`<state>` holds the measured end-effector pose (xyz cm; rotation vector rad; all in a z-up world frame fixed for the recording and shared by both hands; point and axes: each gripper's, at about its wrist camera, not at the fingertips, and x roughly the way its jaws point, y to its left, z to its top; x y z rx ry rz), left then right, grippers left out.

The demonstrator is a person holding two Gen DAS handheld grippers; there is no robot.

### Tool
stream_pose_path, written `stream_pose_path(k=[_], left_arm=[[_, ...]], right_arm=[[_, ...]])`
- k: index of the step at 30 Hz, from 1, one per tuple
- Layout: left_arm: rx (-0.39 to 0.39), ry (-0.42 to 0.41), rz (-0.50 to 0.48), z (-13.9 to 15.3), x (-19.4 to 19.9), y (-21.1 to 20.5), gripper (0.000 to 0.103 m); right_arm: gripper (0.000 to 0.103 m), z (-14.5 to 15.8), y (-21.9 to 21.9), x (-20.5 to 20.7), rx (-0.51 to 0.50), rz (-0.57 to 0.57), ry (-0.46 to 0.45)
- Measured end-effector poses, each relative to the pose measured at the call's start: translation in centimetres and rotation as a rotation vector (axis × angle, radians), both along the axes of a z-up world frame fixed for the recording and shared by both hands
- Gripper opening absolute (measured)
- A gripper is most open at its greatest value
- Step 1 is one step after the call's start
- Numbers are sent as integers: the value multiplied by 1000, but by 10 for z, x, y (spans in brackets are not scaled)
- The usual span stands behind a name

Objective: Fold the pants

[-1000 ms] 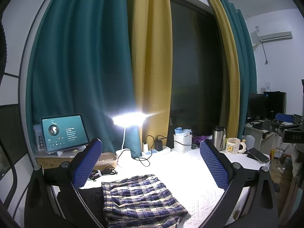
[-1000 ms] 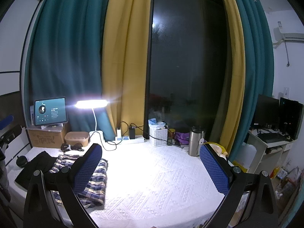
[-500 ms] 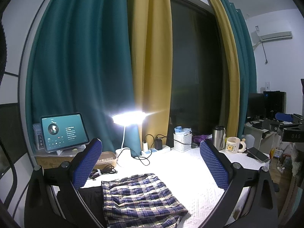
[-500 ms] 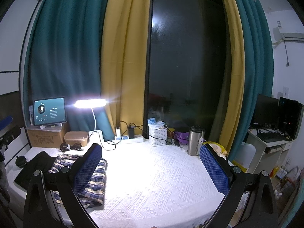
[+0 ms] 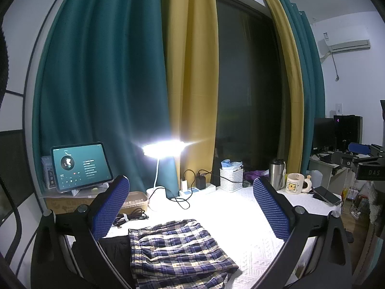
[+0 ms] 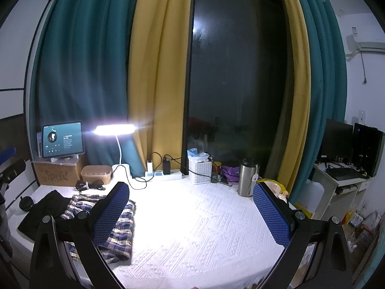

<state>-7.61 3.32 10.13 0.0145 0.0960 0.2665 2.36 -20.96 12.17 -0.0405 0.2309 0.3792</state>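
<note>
Just above the near edge of the worktop point(image 6: 197, 219), both tools hang with nothing between their blue pads. The left hand-held gripper point(image 5: 190, 213) is spread wide, and so is the right hand-held gripper point(image 6: 190, 213); neither touches the cloth.

In the left wrist view the plaid pants point(image 5: 178, 248) lie folded flat on the white textured cover, directly below and between the left tool's fingers, with the waistband toward the left. A dark garment point(image 5: 113, 244) lies touching their left side. In the right wrist view the same pants sit at the worktop's left end, partly hidden behind that tool's left finger, well apart from its right finger.

Farther back, a coiled black cable point(image 5: 131, 216) lies beside a tan box point(image 5: 136, 201). A lit desk lamp point(image 5: 163, 148) stands behind, near a white power strip point(image 5: 197, 190) and a white basket point(image 5: 231, 179). To the right stand a steel flask point(image 5: 276, 173) and a mug point(image 5: 296, 183); a phone point(image 5: 327, 195) lies near the worktop's right edge. A tablet point(image 5: 80, 165) is propped on a cardboard box at the far left. Teal and yellow curtains point(image 5: 190, 72) frame a dark window.
</note>
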Motion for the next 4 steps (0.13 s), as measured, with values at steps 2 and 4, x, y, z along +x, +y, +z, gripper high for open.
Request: stream_pose_path(k=[2, 4], left_arm=[[-1, -1, -1, 0, 0, 0, 102], [-14, 1, -13, -1, -1, 0, 102]], right_arm=[[103, 0, 0, 0, 0, 0, 1], [103, 0, 0, 0, 0, 0, 1]])
